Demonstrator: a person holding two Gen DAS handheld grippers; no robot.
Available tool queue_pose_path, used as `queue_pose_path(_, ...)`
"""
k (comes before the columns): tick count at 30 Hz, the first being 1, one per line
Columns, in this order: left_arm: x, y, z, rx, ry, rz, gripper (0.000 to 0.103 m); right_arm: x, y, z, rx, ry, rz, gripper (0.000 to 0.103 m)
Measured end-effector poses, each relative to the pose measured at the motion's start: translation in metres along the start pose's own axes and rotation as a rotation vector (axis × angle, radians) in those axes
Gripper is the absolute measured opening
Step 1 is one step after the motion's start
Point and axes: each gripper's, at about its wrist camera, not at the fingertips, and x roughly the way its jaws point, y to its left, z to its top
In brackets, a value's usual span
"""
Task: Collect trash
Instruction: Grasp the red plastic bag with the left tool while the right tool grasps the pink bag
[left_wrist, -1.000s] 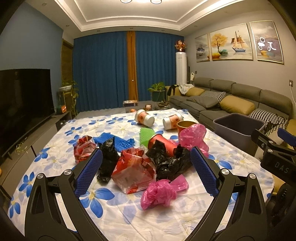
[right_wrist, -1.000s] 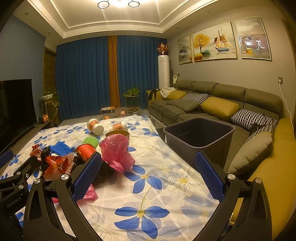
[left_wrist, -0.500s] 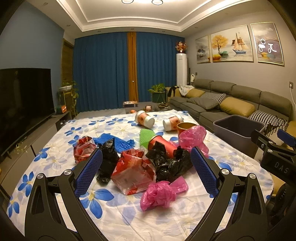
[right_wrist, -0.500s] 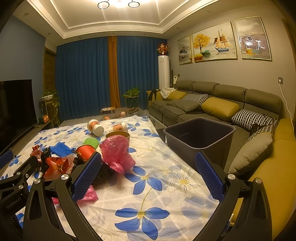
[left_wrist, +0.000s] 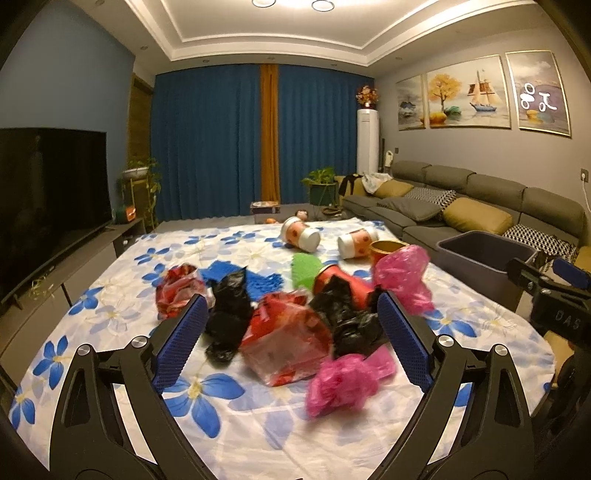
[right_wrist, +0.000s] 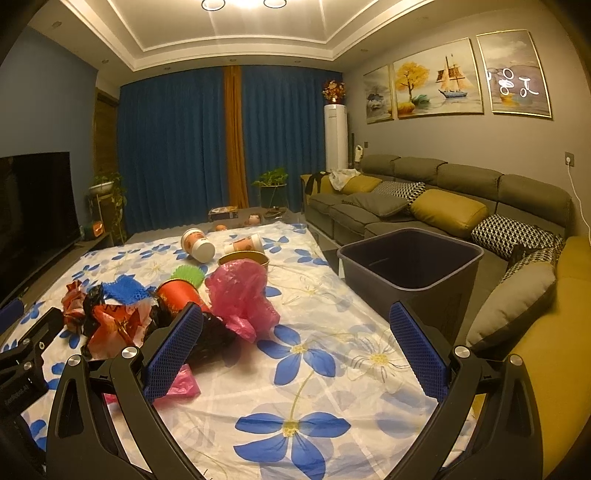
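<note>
A trash pile lies mid-table: a red plastic bag (left_wrist: 288, 336), two black bags (left_wrist: 229, 314) (left_wrist: 351, 321), a small pink bag (left_wrist: 340, 384), a bigger pink bag (left_wrist: 402, 273) and a red cup (left_wrist: 343, 284). My left gripper (left_wrist: 290, 299) hovers just before the pile. Its jaws are closing, and the red bag and black bags sit between the fingers with the pads off them. My right gripper (right_wrist: 295, 314) stands open over the flowered cloth (right_wrist: 332, 387), holding nothing, with the pile at its left finger. The grey bin (right_wrist: 410, 273) stands off the table's right edge.
Farther back lie blue mesh (left_wrist: 266, 280), green mesh (left_wrist: 306, 269), a crumpled red bag (left_wrist: 177, 291), two tipped paper cups (left_wrist: 299, 234) (left_wrist: 356, 243) and a gold bowl (left_wrist: 388, 249). A sofa (right_wrist: 443, 206) runs along the right wall and a TV (left_wrist: 48, 206) stands on the left.
The left gripper has come forward and slightly down towards the pile, and its fingers stand a little narrower. The right gripper's view is unchanged.
</note>
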Motion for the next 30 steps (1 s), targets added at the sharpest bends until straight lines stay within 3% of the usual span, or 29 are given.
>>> queue_pose_path(8, 0.021, 0.029, -0.006, -0.047, 0.052, 0.004, 0.072, 0.021, 0.02, -0.007, -0.03, 0.039, 0.062, 0.098)
queue_pose_path(20, 0.078, 0.027, -0.006, -0.008, 0.164, -0.065, 0.054, 0.04, 0.049, -0.02, -0.079, 0.093, 0.143, 0.087)
queue_pose_path(24, 0.094, 0.03, -0.002, -0.034, 0.205, -0.096, 0.053, 0.043, 0.054, -0.024, -0.092, 0.11, 0.159, 0.083)
queue_pose_path(30, 0.083, 0.045, -0.003, -0.071, 0.189, -0.051, 0.053, 0.042, 0.07, -0.035, -0.108, 0.159, 0.261, 0.08)
